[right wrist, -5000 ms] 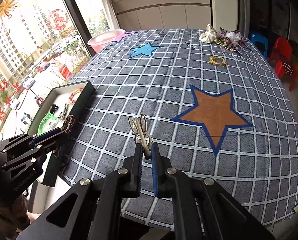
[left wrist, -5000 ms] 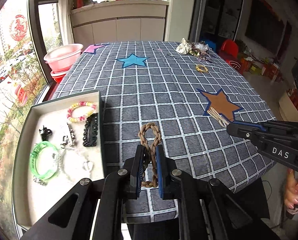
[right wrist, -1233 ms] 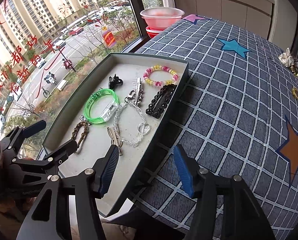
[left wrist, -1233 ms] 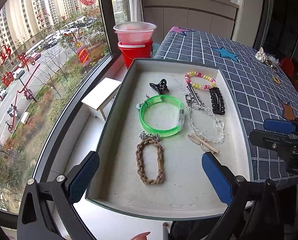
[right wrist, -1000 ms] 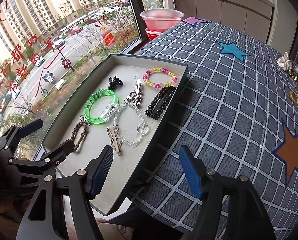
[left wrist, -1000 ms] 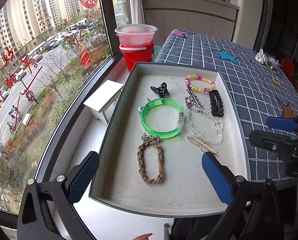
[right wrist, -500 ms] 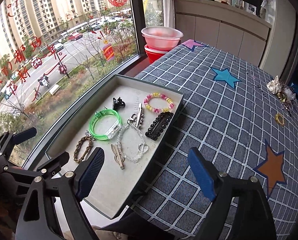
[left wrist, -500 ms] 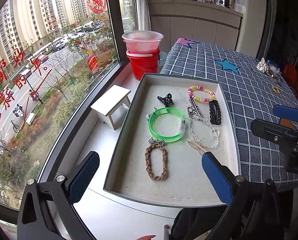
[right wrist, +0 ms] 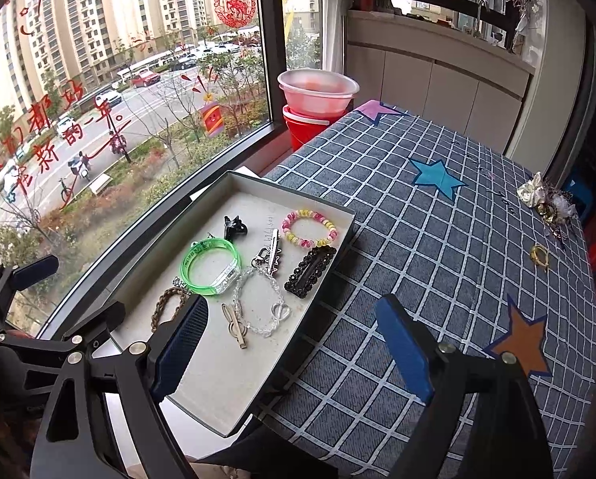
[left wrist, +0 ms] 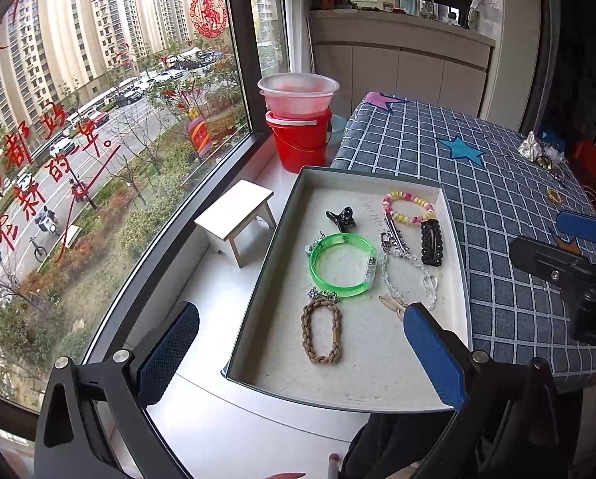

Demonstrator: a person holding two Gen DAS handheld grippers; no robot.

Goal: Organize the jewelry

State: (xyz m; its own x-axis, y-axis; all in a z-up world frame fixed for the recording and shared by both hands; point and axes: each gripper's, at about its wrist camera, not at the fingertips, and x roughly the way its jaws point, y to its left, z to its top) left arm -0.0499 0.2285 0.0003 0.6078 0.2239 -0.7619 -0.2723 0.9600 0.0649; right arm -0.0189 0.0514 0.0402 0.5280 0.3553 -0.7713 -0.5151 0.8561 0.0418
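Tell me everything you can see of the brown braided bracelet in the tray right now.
The brown braided bracelet is a plaited cord loop, tan and rope-like, with one smoother straight section along one side. It lies flat and stretched into a long oval on the tray floor, at the near end, free of both grippers. Its far end sits right by a small silver charm, just short of the green bangle. The right wrist view hides part of it behind a finger.

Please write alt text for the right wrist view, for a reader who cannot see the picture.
A shallow grey tray at the edge of a blue checked tablecloth holds a green bangle, a beaded bracelet, a black hair clip and other pieces. The right gripper is open and empty above it, by a large window.
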